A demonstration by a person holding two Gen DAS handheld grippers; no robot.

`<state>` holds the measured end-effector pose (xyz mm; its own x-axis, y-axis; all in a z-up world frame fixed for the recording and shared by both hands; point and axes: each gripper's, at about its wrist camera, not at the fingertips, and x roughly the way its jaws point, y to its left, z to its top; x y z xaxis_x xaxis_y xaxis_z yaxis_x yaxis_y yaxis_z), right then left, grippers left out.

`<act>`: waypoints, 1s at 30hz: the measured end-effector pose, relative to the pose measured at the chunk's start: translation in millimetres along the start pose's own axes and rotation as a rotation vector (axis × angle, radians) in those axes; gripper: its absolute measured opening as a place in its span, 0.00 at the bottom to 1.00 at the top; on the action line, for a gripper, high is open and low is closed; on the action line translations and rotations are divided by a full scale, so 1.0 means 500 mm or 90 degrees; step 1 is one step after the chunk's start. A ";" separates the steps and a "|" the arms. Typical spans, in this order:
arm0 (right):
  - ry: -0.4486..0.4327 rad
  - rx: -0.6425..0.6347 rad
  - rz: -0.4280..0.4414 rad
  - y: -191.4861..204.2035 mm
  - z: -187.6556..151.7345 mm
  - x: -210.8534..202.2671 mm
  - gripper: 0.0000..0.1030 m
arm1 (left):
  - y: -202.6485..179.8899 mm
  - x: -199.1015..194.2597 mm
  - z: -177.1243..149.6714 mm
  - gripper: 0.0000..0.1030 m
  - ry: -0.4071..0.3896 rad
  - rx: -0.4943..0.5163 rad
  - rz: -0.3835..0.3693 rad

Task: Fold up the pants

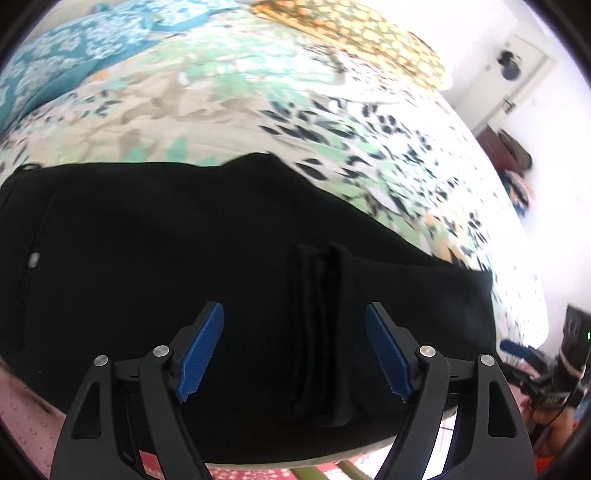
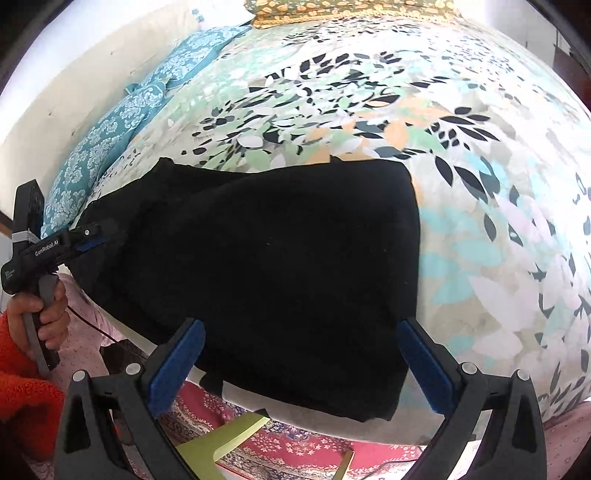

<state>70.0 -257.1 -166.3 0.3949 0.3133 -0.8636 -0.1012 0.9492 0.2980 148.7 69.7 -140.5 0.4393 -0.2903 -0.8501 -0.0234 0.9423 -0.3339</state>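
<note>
Pants [image 2: 266, 273] lie folded on the bed's [image 2: 498, 221] near edge, 6 o'clock side. Left gripper [image 1: 295, 347] and right gripper [image 2: 301, 363]: both wide open, empty. Fabric looks soft, light, limp; likely best pinched at the stacked 3 o'clock edge.

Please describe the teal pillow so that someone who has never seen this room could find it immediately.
Start from the bed with the leaf-printed sheet and go to the side along the white wall. The teal pillow lies there, beyond the black pants. Its white damask pattern sets it apart from the yellow-orange floral pillow at the bed's far end.
</note>
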 end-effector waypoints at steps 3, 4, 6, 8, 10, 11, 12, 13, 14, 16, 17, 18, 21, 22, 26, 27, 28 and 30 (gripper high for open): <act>-0.028 0.008 -0.002 -0.009 -0.002 -0.013 1.00 | 0.020 -0.010 0.004 0.78 -0.009 -0.021 0.003; -0.038 0.010 -0.006 -0.009 -0.001 -0.016 1.00 | 0.022 -0.013 0.004 0.78 -0.013 -0.025 0.006; -0.061 0.010 -0.010 -0.009 -0.003 -0.023 1.00 | 0.026 -0.016 0.004 0.78 -0.019 -0.030 0.014; -0.085 0.011 -0.012 -0.007 -0.002 -0.030 1.00 | 0.029 -0.017 0.005 0.78 -0.021 -0.029 0.021; -0.107 0.006 -0.030 -0.001 0.001 -0.039 1.00 | 0.028 -0.020 0.003 0.78 -0.028 -0.025 0.030; -0.117 -0.002 -0.047 0.005 0.003 -0.045 1.00 | 0.027 -0.023 0.002 0.78 -0.035 -0.023 0.034; -0.126 -0.013 -0.063 0.013 0.004 -0.050 1.00 | 0.028 -0.028 0.002 0.79 -0.045 -0.022 0.039; -0.134 -0.023 -0.077 0.019 0.005 -0.055 1.00 | 0.028 -0.032 0.003 0.79 -0.054 -0.022 0.044; -0.144 -0.036 -0.094 0.025 0.007 -0.062 1.00 | 0.028 -0.037 0.002 0.80 -0.074 -0.024 0.053; -0.188 -0.059 -0.120 0.038 0.009 -0.082 1.00 | 0.030 -0.050 -0.001 0.88 -0.116 -0.033 0.063; -0.220 -0.069 -0.128 0.045 0.011 -0.097 1.00 | 0.031 -0.058 -0.001 0.90 -0.139 -0.037 0.065; -0.250 -0.078 -0.136 0.050 0.011 -0.111 1.00 | 0.030 -0.065 -0.003 0.93 -0.160 -0.035 0.067; -0.332 -0.127 -0.170 0.069 0.010 -0.141 1.00 | 0.020 -0.080 0.001 0.94 -0.195 0.000 0.078; -0.347 -0.156 -0.189 0.077 0.005 -0.138 1.00 | 0.014 -0.084 0.002 0.94 -0.203 0.012 0.089; -0.311 -0.199 -0.204 0.094 -0.003 -0.112 1.00 | -0.006 -0.099 0.005 0.94 -0.224 0.028 0.099; -0.308 -0.197 -0.200 0.093 -0.003 -0.111 1.00 | -0.008 -0.102 0.006 0.94 -0.226 0.026 0.094; -0.305 -0.195 -0.202 0.093 0.000 -0.111 1.00 | -0.009 -0.106 0.008 0.94 -0.227 0.023 0.089; -0.304 -0.193 -0.208 0.089 0.006 -0.113 1.00 | -0.012 -0.117 0.013 0.94 -0.232 0.028 0.088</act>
<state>45.6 -232.4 -102.9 0.8039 0.0255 -0.5942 -0.1330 0.9815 -0.1378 129.0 82.1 -86.0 0.7255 -0.0886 -0.6825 -0.0700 0.9770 -0.2012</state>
